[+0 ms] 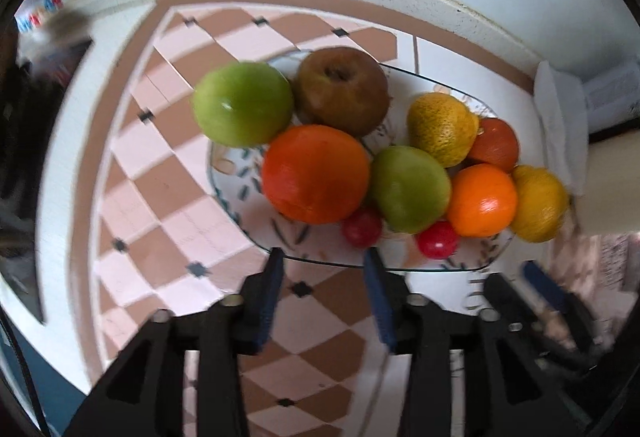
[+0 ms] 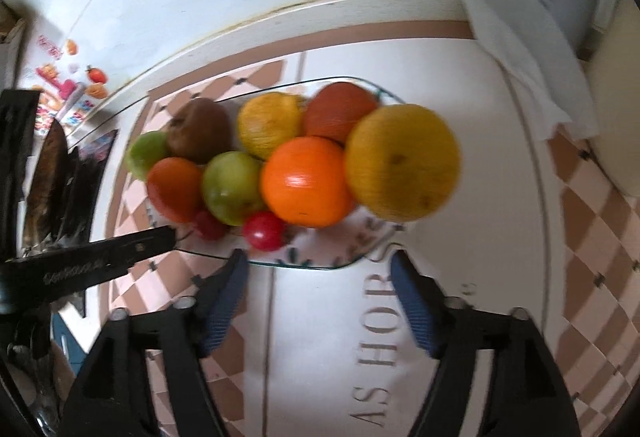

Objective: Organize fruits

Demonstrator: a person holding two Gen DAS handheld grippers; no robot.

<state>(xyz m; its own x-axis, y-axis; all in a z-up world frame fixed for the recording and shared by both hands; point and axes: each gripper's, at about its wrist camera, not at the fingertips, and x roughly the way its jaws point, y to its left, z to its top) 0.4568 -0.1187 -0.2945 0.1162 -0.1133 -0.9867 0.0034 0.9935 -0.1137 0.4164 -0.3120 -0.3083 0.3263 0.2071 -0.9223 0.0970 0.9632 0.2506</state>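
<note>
From my seat at the controls I look down through the left gripper (image 1: pixel 324 257): its blue-padded jaws stand parted with nothing between them, hanging just above the near rim of the glass plate (image 1: pixel 400 269), and no pad touches any fruit. The right gripper (image 2: pixel 316 261) is spread wider, equally empty, its tips also at the plate's near edge. All the fruit sits piled on that patterned plate, which rests on a tablecloth (image 1: pixel 168 173) of pink and brown diamonds with a white border. In the left view I count a green apple (image 1: pixel 242 103) at the far left touching a brownish apple (image 1: pixel 344 89), a big orange (image 1: pixel 316 173) in front of them, a second green apple (image 1: pixel 408 189) beside it, two small red fruits (image 1: pixel 362 227) tucked at the near edge, then an orange (image 1: pixel 482 199), a darker orange (image 1: pixel 494 143) behind it, and two yellow citrus, one at the back (image 1: pixel 440 127) and one at the far right (image 1: pixel 540 203) that seems to overhang the rim. A white folded cloth (image 2: pixel 520 57) lies well apart near the wall. Both views are a little blurred, so finer details of the plate's pattern I cannot make out
</note>
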